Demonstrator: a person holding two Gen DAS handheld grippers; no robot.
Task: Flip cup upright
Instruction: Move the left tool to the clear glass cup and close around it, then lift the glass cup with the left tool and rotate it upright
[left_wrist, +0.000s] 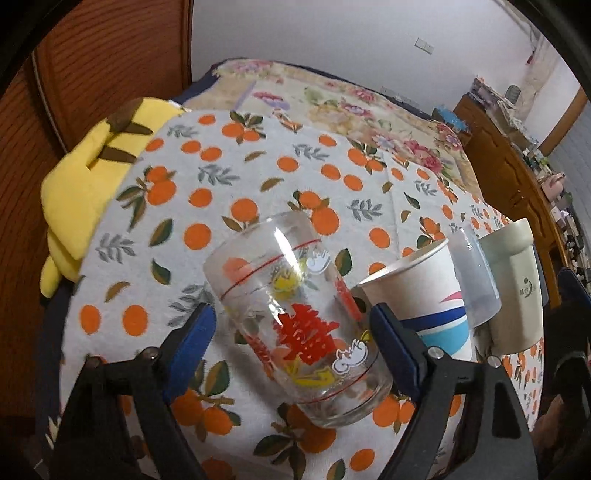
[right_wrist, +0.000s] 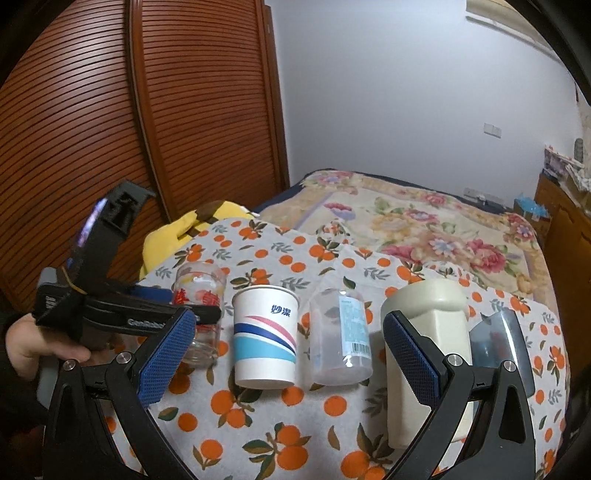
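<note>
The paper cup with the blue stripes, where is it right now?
In the right wrist view the paper cup stands mid-table, between the printed glass on its left and the clear plastic cup on its right.

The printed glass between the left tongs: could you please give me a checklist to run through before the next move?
1. Glass stands with its thick base on the cloth: ok.
2. Left tongs open, with a gap to the glass on both sides: ok.
3. Right tongs open and holding nothing: ok.
4. Paper cup clear of the left tongs: cannot tell; they overlap in the left wrist view.
5. Plastic cup upright: cannot tell.
</note>
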